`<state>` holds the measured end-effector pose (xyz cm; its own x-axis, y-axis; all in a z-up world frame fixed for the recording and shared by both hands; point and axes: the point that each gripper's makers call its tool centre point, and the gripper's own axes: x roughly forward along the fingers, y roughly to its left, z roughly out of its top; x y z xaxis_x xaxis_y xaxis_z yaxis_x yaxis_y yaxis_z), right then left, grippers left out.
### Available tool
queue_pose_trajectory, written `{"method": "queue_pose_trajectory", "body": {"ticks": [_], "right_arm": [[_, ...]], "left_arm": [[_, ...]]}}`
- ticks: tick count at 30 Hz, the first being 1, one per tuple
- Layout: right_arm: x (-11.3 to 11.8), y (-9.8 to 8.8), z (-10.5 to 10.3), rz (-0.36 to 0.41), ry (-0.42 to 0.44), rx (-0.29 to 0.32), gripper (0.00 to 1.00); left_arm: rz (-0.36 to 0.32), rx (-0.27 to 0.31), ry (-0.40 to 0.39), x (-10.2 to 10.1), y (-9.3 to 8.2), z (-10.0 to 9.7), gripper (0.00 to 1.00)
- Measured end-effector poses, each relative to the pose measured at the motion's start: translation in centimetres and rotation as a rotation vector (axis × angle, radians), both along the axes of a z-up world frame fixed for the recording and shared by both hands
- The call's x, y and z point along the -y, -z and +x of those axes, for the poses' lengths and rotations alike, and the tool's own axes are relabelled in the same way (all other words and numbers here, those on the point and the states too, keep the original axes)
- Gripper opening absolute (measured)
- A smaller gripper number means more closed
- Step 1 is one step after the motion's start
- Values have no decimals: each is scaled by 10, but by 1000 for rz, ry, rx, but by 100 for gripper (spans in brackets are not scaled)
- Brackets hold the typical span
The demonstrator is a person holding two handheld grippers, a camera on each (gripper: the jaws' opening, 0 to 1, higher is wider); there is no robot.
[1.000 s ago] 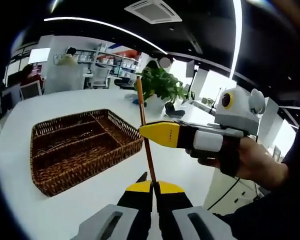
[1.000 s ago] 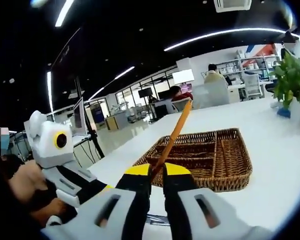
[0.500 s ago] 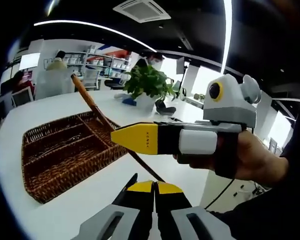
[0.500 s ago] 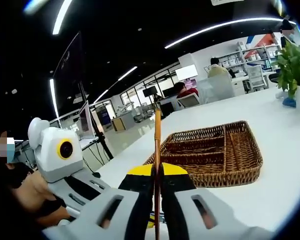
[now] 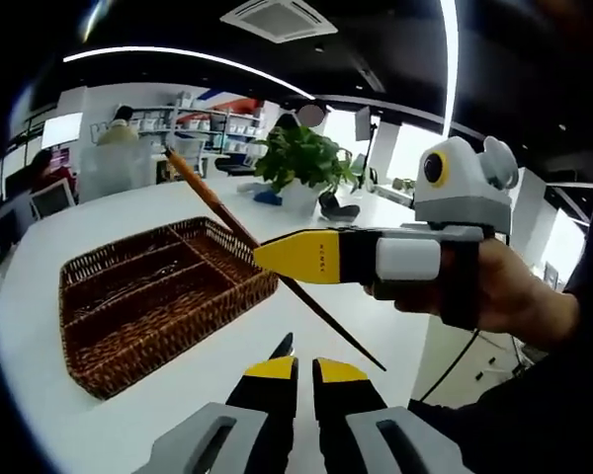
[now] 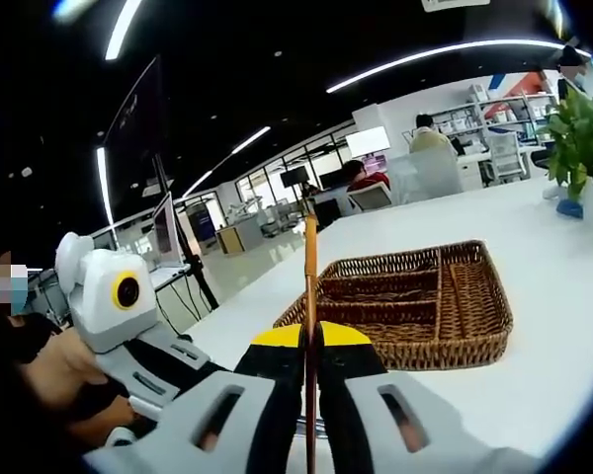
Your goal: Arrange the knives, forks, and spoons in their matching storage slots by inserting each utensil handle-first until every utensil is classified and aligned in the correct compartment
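Since half a second ago my left gripper (image 5: 296, 367) has let go of the wooden utensil handle (image 5: 277, 278); its jaws now stand slightly parted with nothing between them. That slim brown stick slants above the wicker basket (image 5: 168, 296), pinched in my right gripper (image 6: 310, 336), whose jaws close tight on it, and passes just above the left tips.

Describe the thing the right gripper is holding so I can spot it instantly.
Start at the brown wicker basket on the white table. Beside it, in the air, the right gripper clamps a thin utensil handle. That long orange-brown stick, slanting above the basket, is the one.
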<state>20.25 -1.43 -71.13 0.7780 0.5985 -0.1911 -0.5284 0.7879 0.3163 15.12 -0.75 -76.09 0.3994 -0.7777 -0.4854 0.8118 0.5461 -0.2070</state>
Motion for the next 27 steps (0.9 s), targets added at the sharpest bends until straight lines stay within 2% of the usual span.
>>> {"method": "queue_pose_trajectory", "body": {"ticks": [4,13,22,27], "right_arm": [[0,-2,1,-1,-1,3,2],[2,-8,9,-16,2,16,2],[9,-11,20,-48,17,27,2],[20,-11,33,-69,34,25,2]], "left_arm": [[2,15,-10,-3,-2,3,7],[30,62,-47,-14,-4,14,20],[36,111,-97,-29,-8,26,44],[37,135,-125,-36,-9,33,59]]}}
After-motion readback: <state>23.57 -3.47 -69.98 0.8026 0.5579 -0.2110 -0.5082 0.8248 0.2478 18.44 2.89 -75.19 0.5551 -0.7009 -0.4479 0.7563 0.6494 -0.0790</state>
